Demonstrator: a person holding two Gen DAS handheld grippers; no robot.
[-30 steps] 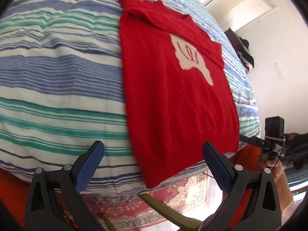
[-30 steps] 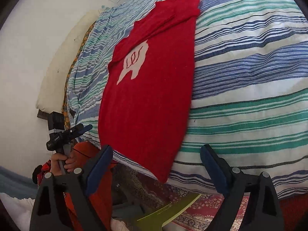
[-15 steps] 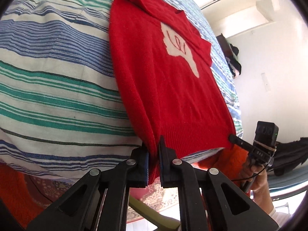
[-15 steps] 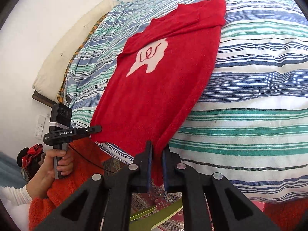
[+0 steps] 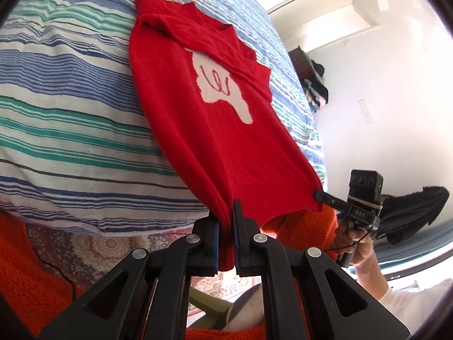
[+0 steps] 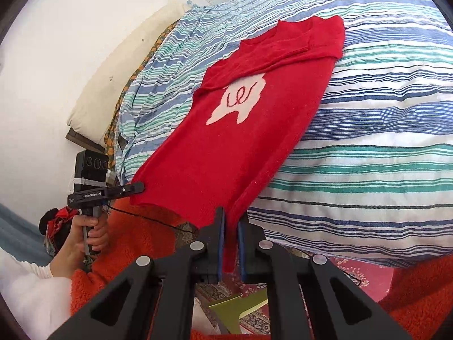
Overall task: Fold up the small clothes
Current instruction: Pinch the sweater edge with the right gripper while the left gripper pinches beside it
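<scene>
Fingers [image 5: 211, 239] of the left gripper [image 5: 225, 240] are clamped on 1 hem corner of the red sweater [image 5: 220, 124]; those of the right gripper [image 6: 230, 243] pinch the other corner, at 6 o'clock in each wrist view. From there the sweater runs up toward 12 o'clock, lying face up on the striped bed [image 6: 368, 147], white motif [image 6: 240, 99] showing, sleeves folded across the chest. A patterned rug [image 5: 93, 243] lies below the bed edge.
</scene>
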